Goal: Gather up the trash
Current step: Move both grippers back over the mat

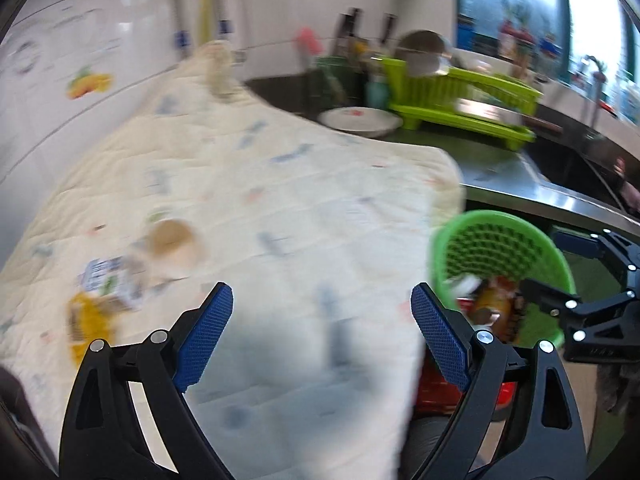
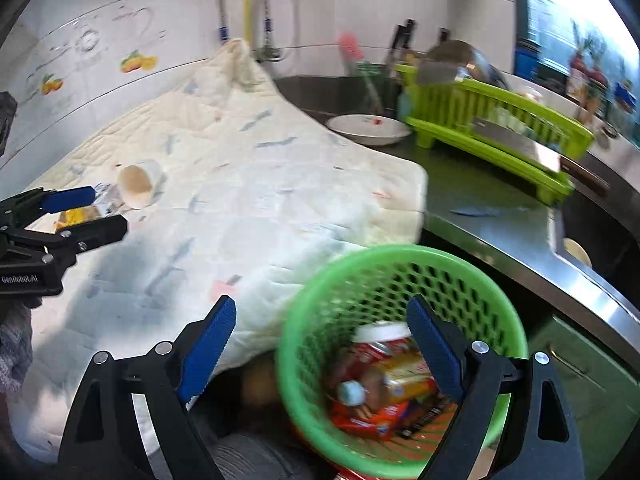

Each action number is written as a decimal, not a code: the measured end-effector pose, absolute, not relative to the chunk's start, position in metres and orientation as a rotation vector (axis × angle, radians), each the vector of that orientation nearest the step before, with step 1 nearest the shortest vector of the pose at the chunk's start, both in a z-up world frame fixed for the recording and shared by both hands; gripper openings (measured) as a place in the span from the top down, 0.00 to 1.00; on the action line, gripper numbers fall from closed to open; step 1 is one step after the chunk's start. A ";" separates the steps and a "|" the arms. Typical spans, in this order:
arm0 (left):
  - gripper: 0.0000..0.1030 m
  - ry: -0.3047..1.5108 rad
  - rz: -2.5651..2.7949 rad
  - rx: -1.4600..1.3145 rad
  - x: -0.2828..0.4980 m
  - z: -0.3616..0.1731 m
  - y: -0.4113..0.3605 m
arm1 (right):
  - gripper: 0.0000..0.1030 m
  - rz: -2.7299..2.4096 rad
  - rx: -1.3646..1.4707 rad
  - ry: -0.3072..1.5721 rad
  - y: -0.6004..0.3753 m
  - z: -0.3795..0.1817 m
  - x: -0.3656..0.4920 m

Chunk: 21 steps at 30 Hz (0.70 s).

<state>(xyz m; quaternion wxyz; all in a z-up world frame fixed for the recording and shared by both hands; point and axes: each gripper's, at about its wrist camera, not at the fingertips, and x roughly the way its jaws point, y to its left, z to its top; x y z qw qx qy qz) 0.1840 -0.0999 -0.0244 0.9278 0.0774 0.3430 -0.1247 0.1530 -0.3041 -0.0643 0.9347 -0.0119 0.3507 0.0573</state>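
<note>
- Two grippers are seen with their jaws spread wide and nothing held between them: the left gripper (image 1: 322, 322) hangs over the near part of a quilted cloth (image 2: 248, 184), and the right gripper (image 2: 322, 334) is poised above a green basket (image 2: 304, 308).
- Several pieces of trash are left on the cloth near its left edge: a tipped paper cup (image 2: 138, 184), a yellow wrapper (image 1: 86, 320) and a white printed packet (image 1: 106, 278) just beside it. In the right wrist view the left gripper is seen close to this wrapper.
- Collected trash (image 2: 384, 384) already lies at the bottom of the basket: red and orange packets and a white-capped container. The basket sits off the near right corner of the cloth, below the steel worktop (image 2: 500, 224).
- Risk, as a judgement: the wrappers lie flat on soft fabric, so the cloth could be pinched together with them and dragged, which would roll the cup toward the edge.
- Risk: the cup lies on its side and is light, so it could be crushed or squirted away by a hard closing of the fingers.
- Risk: the basket is light and not visibly held, so it could be knocked or tipped by the right gripper, and its contents spilled.
- Writing: "GenRobot.AI" is read on the left gripper's body in the right wrist view. Print on the packets is too blurred to be read.
- Beyond the cloth's far right corner, a white bowl (image 2: 368, 128) and a green dish rack (image 2: 500, 120) are set on the worktop.
</note>
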 end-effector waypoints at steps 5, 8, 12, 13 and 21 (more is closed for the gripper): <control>0.13 0.692 -0.130 0.122 0.186 -0.020 -0.037 | 0.18 0.176 -0.037 0.706 -0.270 -0.057 0.169; 0.13 0.691 -0.052 0.091 0.188 -0.021 0.003 | 0.18 0.219 -0.028 0.707 -0.252 -0.054 0.178; 0.13 0.696 0.044 0.049 0.193 -0.027 0.051 | 0.18 0.260 -0.045 0.711 -0.227 -0.052 0.191; 0.13 0.700 0.061 0.042 0.195 -0.029 0.059 | 0.18 0.273 -0.047 0.714 -0.221 -0.052 0.194; 0.13 0.770 0.142 0.000 0.215 -0.054 0.109 | 0.18 0.335 -0.072 0.733 -0.178 -0.054 0.220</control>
